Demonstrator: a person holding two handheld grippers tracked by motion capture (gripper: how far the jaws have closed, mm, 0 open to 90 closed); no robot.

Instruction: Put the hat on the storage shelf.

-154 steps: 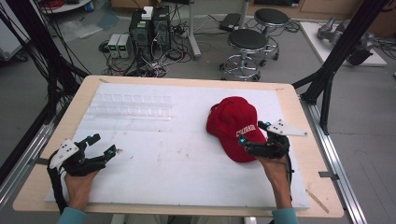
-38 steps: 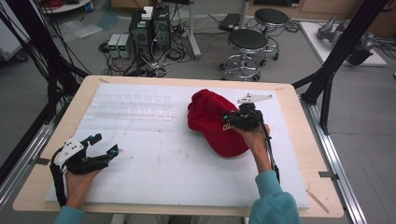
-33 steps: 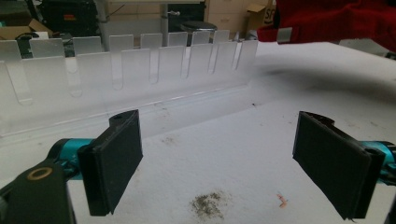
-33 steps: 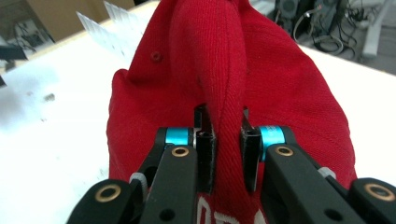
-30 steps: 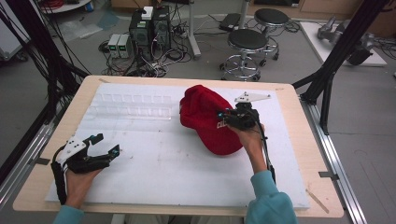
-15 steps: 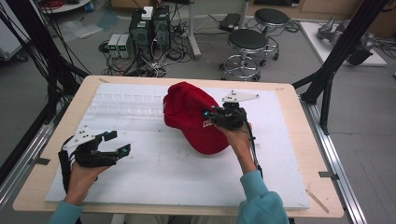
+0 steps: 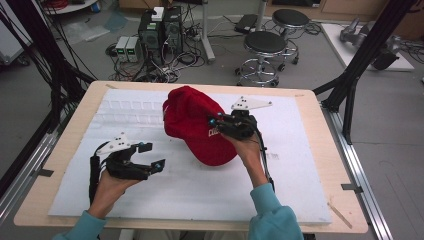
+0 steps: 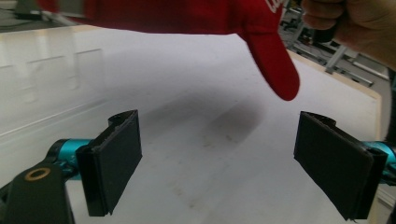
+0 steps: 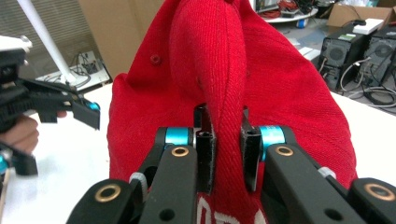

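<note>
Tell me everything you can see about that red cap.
The red cap is woven cloth with small eyelets, a curved brim and white stitched lettering on its front. The right claw pinches a fold of its crown between shut jaws and holds it lifted over the white table mat, brim hanging down. Nothing else touches it.

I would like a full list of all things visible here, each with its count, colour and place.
cap: one, red with white lettering, lifted above the middle of the mat, crown pinched by the right gripper
mat: one, white, covers most of the table
table: one, light wood, centre
stools: two, black seats, on the floor behind the table
computer towers: two, black, on the floor behind, among cables
left gripper: one, black, open, over the mat's left part
right gripper: one, black, shut on the cap
sleeves: two, teal, bottom edge
</note>
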